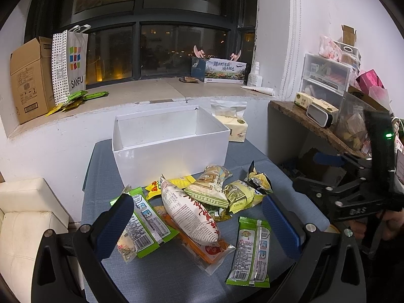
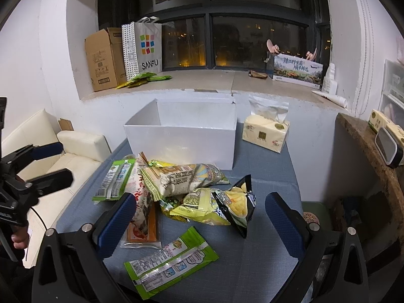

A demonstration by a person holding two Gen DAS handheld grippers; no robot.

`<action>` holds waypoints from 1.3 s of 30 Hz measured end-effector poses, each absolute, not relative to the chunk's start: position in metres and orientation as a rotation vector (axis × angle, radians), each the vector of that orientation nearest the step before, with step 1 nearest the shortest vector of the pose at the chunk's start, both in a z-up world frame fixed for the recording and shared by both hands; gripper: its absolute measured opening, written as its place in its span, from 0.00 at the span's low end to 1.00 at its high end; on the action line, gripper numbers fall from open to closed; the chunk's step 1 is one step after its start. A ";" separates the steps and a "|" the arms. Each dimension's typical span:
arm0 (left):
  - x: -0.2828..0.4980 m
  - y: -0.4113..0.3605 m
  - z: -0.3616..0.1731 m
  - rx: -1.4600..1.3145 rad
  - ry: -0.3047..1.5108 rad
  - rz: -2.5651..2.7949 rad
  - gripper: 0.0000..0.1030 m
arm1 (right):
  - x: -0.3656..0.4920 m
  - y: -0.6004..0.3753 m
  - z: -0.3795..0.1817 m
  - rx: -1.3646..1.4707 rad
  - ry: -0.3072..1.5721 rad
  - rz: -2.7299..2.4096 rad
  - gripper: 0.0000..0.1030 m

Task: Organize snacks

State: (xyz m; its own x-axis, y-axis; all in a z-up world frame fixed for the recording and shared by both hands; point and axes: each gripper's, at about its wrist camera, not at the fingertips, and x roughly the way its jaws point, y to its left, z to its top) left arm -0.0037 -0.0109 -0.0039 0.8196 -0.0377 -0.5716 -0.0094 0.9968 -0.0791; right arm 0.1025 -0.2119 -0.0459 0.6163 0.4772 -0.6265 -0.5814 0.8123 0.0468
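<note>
We've got both grippers spread wide, holding nothing: left gripper (image 1: pixel 199 223) and right gripper (image 2: pixel 202 223) hover over the snack packets (image 2: pixel 181 189) heaped on the gray table (image 2: pixel 265 252), just in front of the white box (image 1: pixel 166 149).

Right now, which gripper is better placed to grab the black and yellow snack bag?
Probably the right gripper: the black and yellow bag lies between its open fingers. The left gripper frames the white packet instead.
</note>
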 end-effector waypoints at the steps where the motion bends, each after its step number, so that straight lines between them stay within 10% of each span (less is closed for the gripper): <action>1: -0.003 -0.010 -0.004 -0.080 0.611 -0.015 1.00 | 0.108 -0.213 -0.051 -0.166 0.689 0.610 1.00; 18: 0.001 -0.011 -0.018 -0.060 0.638 -0.011 1.00 | 0.248 -0.219 -0.168 0.161 1.148 0.569 0.99; 21: 0.002 -0.011 -0.020 -0.059 0.646 -0.011 1.00 | 0.252 -0.224 -0.181 0.245 1.182 0.600 0.66; 26: 0.006 -0.014 -0.022 -0.042 0.650 -0.028 1.00 | 0.246 -0.237 -0.178 0.275 1.150 0.641 0.43; 39: 0.132 -0.058 -0.047 0.212 0.848 -0.178 1.00 | 0.182 -0.280 -0.086 0.262 0.842 0.700 0.36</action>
